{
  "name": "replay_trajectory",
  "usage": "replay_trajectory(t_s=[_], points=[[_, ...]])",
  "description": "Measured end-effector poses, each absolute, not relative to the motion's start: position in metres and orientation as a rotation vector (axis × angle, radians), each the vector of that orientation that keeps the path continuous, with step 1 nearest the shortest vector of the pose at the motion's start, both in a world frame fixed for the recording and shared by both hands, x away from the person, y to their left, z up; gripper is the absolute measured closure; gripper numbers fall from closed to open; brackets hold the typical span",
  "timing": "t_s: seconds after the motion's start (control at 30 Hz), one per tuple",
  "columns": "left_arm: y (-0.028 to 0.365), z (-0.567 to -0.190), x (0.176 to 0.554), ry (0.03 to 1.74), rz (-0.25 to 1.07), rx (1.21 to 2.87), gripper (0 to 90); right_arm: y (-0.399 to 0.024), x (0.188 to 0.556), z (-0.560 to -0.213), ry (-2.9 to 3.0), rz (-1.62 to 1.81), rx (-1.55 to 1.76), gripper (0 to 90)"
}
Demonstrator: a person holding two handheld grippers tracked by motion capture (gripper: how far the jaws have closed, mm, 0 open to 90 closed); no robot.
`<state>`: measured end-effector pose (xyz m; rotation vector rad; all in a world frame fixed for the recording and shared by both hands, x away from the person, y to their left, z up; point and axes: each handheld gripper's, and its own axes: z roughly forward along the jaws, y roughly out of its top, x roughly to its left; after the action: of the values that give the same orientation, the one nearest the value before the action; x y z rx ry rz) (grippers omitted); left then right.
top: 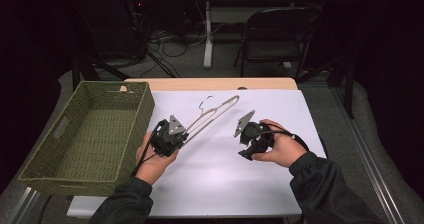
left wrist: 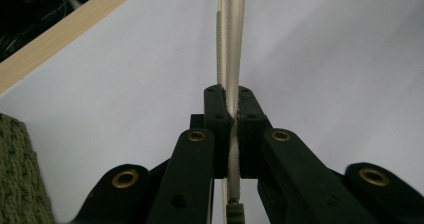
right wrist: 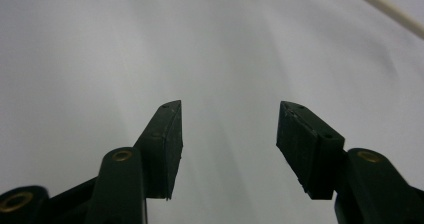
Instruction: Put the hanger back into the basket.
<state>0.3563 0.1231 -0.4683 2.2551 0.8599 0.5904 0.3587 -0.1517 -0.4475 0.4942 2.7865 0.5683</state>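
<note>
Left claw (left wrist: 231, 115) clamps hanger (left wrist: 231, 44); high view adds basket (top: 107, 139).

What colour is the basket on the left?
Olive green woven basket; clearest in the high view.

Looked over all three feeds and honestly there was nothing I could read anywhere. No labels, brand marks, numbers or signs turned up on anything on the table, and none in the dim background behind its far edge either.
</note>
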Motion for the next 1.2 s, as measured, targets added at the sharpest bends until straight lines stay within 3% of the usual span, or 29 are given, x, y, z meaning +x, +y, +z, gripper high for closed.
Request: replay_trajectory(t_s=[0.33,0.97,1.2], points=[[0.136,-0.432,0.362,0.881,0.563,2.164,87.3,-0.162,0.361,-0.452,2.739,0.618,0.568,32.0],[0.212,-0.369,0.365,0.919,0.628,2.120,87.4,-0.186,0.349,-0.469,2.645,0.715,0.707,33.9],[0.247,-0.364,0.366,0.961,0.645,2.142,87.4,-0.191,0.349,-0.467,2.629,0.697,0.718,33.7]])
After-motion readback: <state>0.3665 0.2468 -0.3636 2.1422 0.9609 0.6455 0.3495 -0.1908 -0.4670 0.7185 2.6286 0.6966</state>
